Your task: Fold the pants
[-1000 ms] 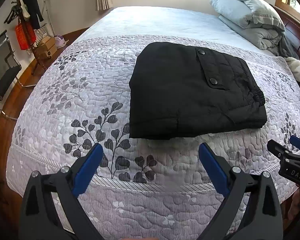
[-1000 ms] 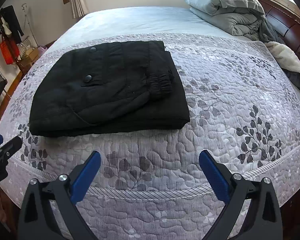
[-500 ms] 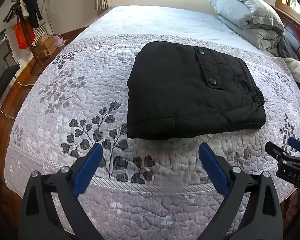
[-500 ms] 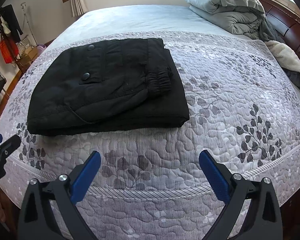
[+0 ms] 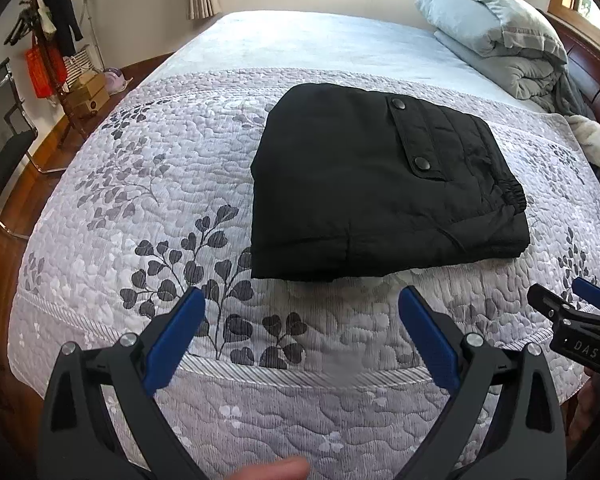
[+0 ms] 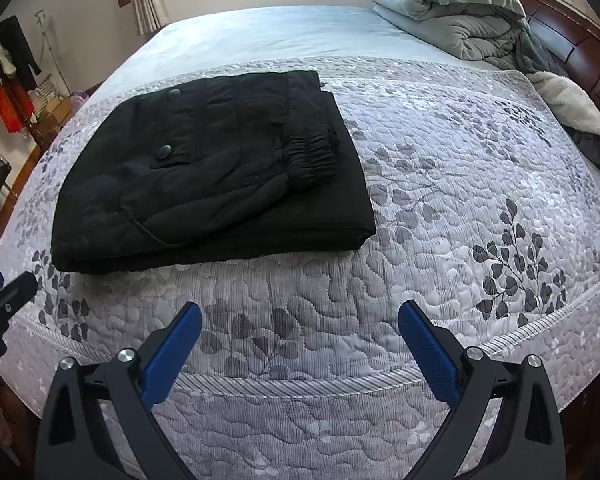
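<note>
Here the quilted bedspread [image 5: 148, 184] fills most of both views, its leaf print running toward the lower frame edge. The black pants [image 5: 372, 188] lie at centre frame in the left wrist view and centre-left in the right wrist view [image 6: 204, 184] — already a compact rectangular stack, with the elastic waistband [image 6: 312, 156] and two snaps on top. The fabric looks padded, soft and fairly light; it should sag if lifted by one corner, so a hold on the thick folded edge nearest the cameras seems safest. Left gripper [image 5: 300, 320] and right gripper [image 6: 300, 328] hover at lower centre — both spread wide, holding nothing, apart from the pants.
</note>
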`<state>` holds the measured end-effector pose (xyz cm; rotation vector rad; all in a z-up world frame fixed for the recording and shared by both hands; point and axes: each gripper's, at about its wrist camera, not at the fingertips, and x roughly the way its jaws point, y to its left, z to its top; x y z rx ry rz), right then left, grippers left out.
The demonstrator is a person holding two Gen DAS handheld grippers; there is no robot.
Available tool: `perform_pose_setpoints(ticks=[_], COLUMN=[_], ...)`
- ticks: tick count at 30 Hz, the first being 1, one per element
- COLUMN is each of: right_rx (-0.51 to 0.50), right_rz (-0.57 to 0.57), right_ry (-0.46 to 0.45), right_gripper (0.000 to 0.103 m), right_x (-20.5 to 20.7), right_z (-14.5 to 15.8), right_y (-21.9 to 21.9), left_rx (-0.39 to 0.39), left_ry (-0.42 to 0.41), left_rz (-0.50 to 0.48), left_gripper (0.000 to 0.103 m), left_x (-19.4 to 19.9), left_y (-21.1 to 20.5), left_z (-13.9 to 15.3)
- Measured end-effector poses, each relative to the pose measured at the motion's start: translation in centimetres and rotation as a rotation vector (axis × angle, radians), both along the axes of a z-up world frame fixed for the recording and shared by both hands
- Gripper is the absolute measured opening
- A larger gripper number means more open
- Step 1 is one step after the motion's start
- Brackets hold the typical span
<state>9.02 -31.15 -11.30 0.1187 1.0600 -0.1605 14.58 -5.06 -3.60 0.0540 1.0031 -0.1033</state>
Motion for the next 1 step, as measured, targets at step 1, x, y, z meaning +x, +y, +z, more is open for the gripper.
perform_pose_setpoints(ticks=[1], right_rx=[0.003], right_rz=[-0.002], right_ry=[-0.002], right_gripper=[0.099], right_x=[-0.03], right_z=[0.00], right_y=[-0.12], left_rx=[-0.002], left_ry=[0.001], left_rz=[0.000], left_gripper=[0.097], left_x=[-0.01], left_y=[0.04], left_z=[0.01])
